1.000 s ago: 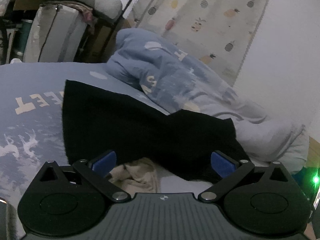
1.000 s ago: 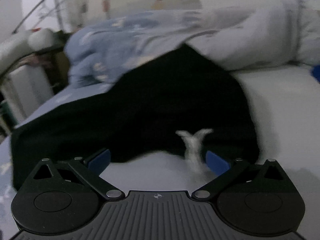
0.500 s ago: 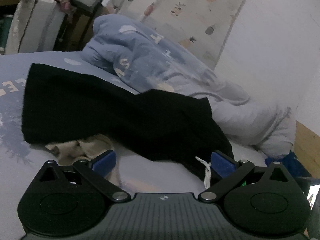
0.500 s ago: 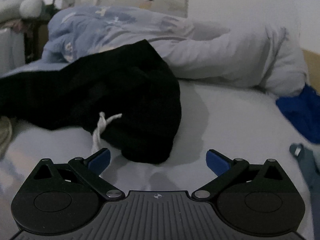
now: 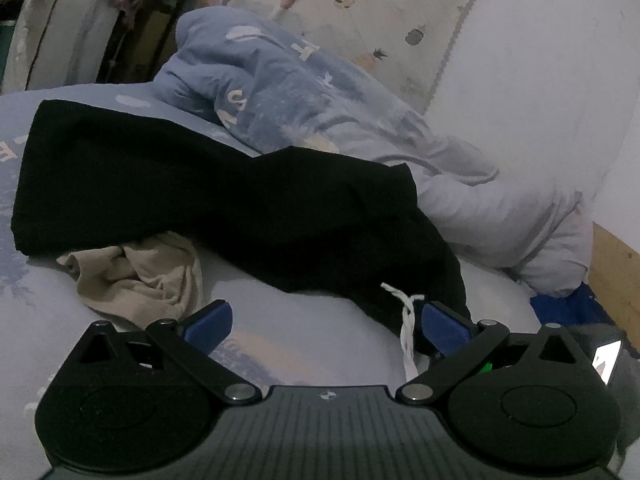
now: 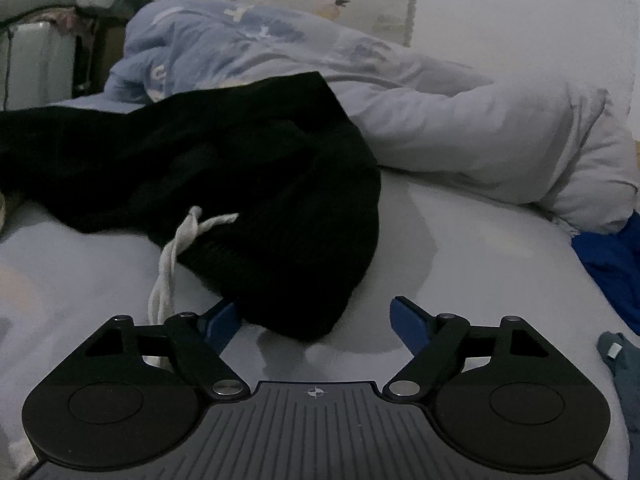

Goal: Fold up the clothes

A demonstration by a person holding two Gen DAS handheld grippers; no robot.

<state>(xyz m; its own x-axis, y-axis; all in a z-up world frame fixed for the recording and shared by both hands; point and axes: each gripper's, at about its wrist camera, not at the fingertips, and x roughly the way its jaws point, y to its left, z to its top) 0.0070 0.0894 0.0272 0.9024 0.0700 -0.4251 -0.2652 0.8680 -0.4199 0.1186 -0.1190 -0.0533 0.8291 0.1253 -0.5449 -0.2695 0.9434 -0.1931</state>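
Two grippers over the bed, both with fingers spread. Left gripper [image 5: 324, 322]: jaws wide apart, nothing clamped; bare bedsheet [image 5: 304, 320] between the blue pads. Its right pad sits against the lower tip of the black garment [image 5: 240, 200], white drawstring [image 5: 408, 332] hanging just inside that pad. Black garment sprawls across mid-frame in the left wrist view, from the left edge down to lower right. Beige garment [image 5: 140, 276] is crumpled at lower left, partly tucked under the black one's edge. Right gripper [image 6: 316, 320]: jaws have just been closing but are not gripping; the rounded end of the black garment [image 6: 280, 220] pokes in between the pads, touching or overlapping the left pad, clear gap to the right pad. Drawstring [image 6: 176, 248] runs down left of centre toward the left finger linkage. Rumpled blue-and-white duvet [image 6: 440, 120] fills the upper half behind. Blue cloth [image 6: 608, 264] at the right edge, grey item [image 6: 624, 364] at lower right.
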